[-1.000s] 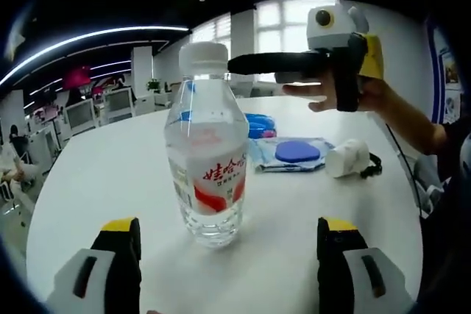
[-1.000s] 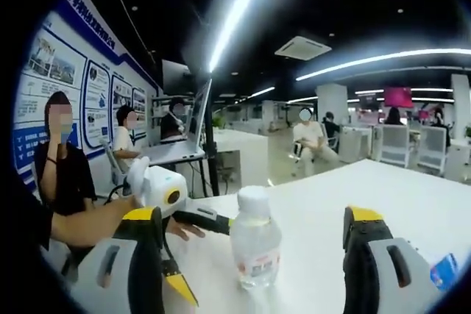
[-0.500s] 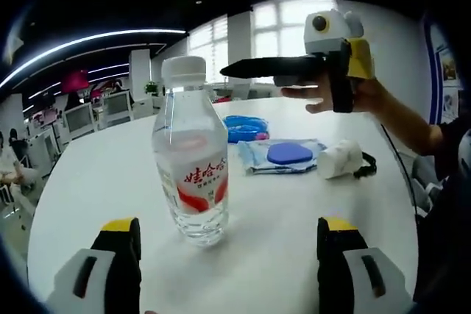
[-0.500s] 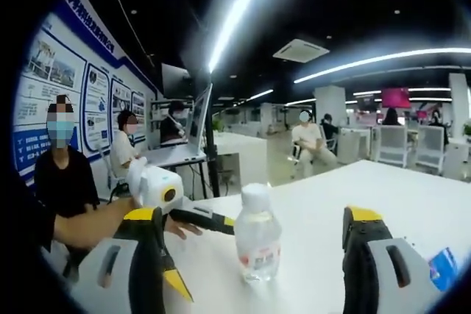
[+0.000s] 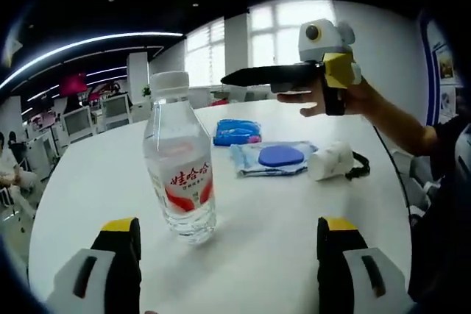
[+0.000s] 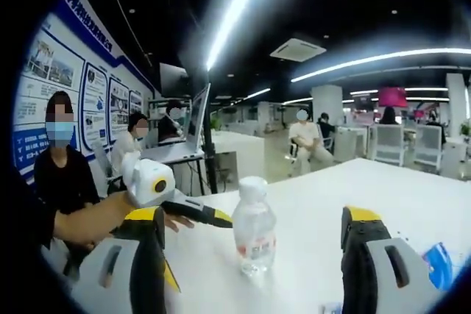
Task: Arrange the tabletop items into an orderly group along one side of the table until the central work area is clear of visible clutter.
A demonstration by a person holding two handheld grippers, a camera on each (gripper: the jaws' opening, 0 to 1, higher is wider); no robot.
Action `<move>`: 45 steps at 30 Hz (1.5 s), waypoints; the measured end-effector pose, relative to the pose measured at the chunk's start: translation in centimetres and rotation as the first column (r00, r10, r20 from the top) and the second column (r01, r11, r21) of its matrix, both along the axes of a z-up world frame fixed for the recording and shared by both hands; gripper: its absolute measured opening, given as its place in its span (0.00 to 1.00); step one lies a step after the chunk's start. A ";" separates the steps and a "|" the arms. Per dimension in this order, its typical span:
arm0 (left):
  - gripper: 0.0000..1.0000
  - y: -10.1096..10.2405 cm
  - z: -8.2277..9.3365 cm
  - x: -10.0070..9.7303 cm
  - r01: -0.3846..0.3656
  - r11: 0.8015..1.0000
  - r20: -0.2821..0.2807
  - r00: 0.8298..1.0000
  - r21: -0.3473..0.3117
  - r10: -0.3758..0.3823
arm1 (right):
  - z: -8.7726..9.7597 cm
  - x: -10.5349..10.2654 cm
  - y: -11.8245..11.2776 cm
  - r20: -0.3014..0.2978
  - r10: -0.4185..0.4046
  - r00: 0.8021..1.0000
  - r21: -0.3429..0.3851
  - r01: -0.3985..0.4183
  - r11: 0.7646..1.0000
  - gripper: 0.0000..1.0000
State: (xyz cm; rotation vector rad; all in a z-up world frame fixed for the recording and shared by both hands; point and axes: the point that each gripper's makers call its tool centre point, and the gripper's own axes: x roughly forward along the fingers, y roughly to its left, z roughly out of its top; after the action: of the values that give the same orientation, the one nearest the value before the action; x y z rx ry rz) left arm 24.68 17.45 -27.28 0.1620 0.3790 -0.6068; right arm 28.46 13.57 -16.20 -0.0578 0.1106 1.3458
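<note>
White, round table carried everything. In the left gripper view the left claw stood wide open and held nothing, its yellow-tipped jaws well apart above the table. A clear water bottle with a white cap and a red label stood upright ahead of it, nearer the left jaw and not touched. The right claw was held level in the air by a hand, its dark jaws pointing sideways over the table; whether they were open, I cannot tell from there.

Beyond the bottle this view showed a blue packet, a clear pouch with a blue oval and a white roll, close together.

The right gripper view showed the right claw's own jaws far apart and empty, the bottle between them further ahead, and the left claw near the bottle. People sat at desks behind.
</note>
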 end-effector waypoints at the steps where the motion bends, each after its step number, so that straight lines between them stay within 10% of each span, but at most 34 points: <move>1: 1.00 -0.1 0.0 -0.1 0.001 1.000 -0.001 1.000 -0.001 -0.001 | 0.0 -0.1 -0.1 0.000 0.000 1.000 0.000 0.000 1.000 0.97; 45: 0.99 -1.7 -1.3 -3.0 0.027 1.000 -0.008 1.000 -0.001 -0.027 | -0.4 -0.9 -4.6 0.008 -0.034 0.999 0.002 0.034 0.999 0.93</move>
State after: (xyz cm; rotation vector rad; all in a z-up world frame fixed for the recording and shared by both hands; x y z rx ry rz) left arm 21.65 15.71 -28.62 0.1640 0.3847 -0.6340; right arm 27.60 8.95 -16.59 -0.0589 0.1032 1.3112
